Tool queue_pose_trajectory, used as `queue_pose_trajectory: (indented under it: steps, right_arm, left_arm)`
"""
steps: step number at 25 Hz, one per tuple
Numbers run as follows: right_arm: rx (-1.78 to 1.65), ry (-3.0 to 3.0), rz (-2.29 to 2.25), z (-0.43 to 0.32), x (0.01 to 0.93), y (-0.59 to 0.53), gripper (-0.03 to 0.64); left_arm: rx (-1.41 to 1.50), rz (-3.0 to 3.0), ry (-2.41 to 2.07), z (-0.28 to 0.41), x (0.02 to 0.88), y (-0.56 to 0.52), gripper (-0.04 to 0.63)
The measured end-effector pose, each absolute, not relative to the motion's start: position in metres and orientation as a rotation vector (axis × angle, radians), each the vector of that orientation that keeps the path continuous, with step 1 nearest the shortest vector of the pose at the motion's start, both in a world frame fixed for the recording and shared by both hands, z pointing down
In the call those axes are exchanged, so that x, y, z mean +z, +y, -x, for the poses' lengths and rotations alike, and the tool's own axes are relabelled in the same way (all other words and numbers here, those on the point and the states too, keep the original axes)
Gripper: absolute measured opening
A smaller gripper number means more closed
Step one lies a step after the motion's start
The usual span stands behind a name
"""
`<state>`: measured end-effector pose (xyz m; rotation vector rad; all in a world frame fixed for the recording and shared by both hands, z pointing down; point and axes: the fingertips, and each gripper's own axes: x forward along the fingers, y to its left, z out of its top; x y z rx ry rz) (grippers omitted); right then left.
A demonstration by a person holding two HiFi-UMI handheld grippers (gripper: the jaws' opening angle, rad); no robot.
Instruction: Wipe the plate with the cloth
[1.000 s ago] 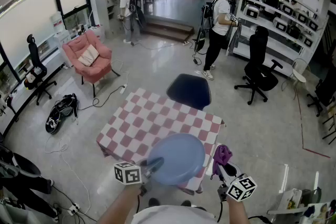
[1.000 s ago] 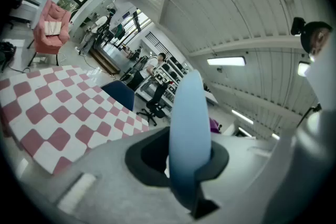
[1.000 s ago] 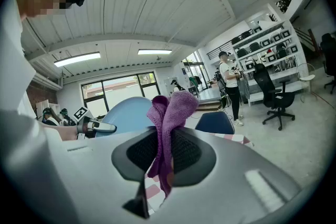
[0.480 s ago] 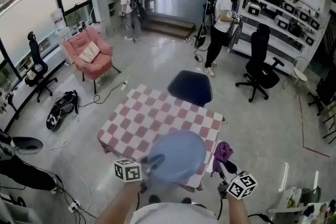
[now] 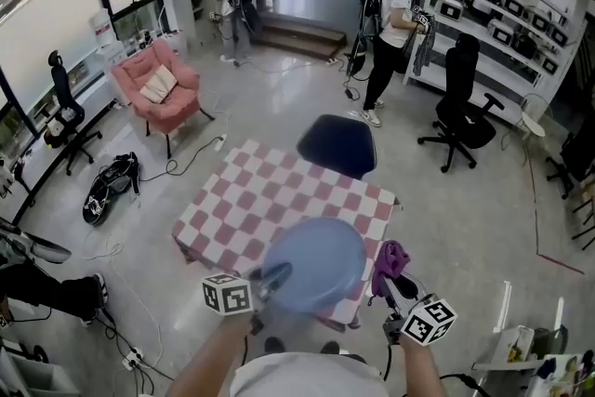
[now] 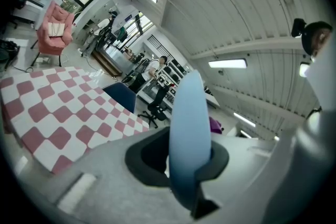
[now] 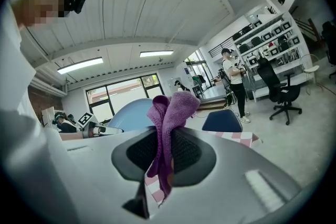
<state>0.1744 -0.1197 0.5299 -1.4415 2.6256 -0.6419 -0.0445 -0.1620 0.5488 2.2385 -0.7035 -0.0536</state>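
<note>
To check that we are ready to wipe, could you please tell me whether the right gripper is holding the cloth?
Yes, the purple cloth is pinched between the fingers of the right gripper.

Floor: pale grey glossy floor (image 5: 279,98), cables (image 5: 191,170) trailing on it.
Windows: tall dark-framed windows (image 5: 56,5) along the left wall.
Table: table (image 5: 270,200) under a red-and-white checked cover.
Seating: pink armchair (image 5: 160,98) near the windows; dark blue chair (image 5: 337,146) at the table's far side; black office chair (image 5: 462,121) at right.
Shelving: white shelves (image 5: 502,14) along the right wall.
Ceiling: white ribbed ceiling (image 6: 220,13), strip lights (image 6: 227,63).
</note>
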Motion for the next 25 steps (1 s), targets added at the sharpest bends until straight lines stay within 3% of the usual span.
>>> queue_pose_trajectory:
  steps: [8, 25]
  right_arm:
    - [-0.730, 2.728, 1.257, -0.124, 0.525, -0.108, 0.060]
    - [-1.339, 2.532, 0.642, -0.018, 0.511, -0.086, 0.061]
  left_arm:
    - [-0.132, -2.227, -0.801, 0.042, 0.543, -0.169, 0.051]
    - [-0.242, -2.294, -0.952, 0.020, 0.513, -0.163, 0.052]
